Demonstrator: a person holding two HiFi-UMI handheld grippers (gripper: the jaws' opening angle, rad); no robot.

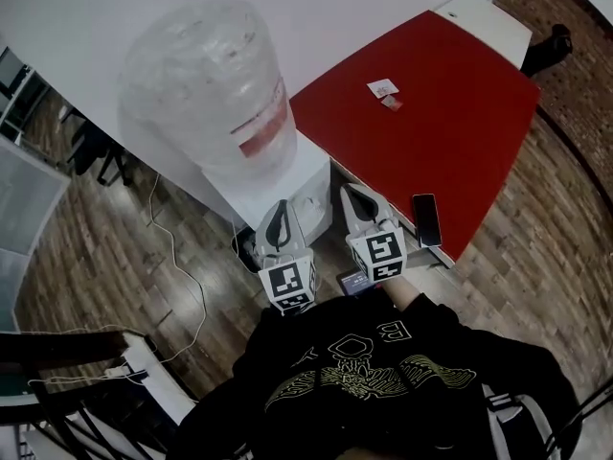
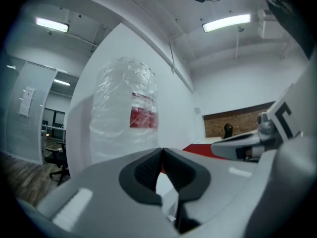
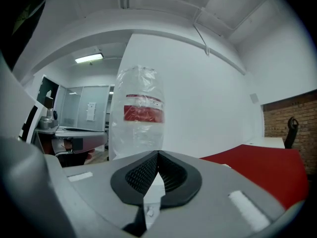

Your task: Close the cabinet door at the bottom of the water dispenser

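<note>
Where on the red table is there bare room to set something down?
Most of the red table is bare: the stretch between the small cards and the phone at its near edge. Crowded beside the water dispenser, where the left gripper and right gripper hover.

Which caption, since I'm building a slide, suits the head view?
The left gripper and right gripper, both shut, held before a water dispenser with a plastic-wrapped bottle, beside a red table.

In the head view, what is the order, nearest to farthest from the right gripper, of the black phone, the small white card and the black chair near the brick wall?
1. Black phone, at the red table's near edge, just right of the right gripper.
2. Small white card, mid-table.
3. Black chair, beyond the table's far corner.
</note>
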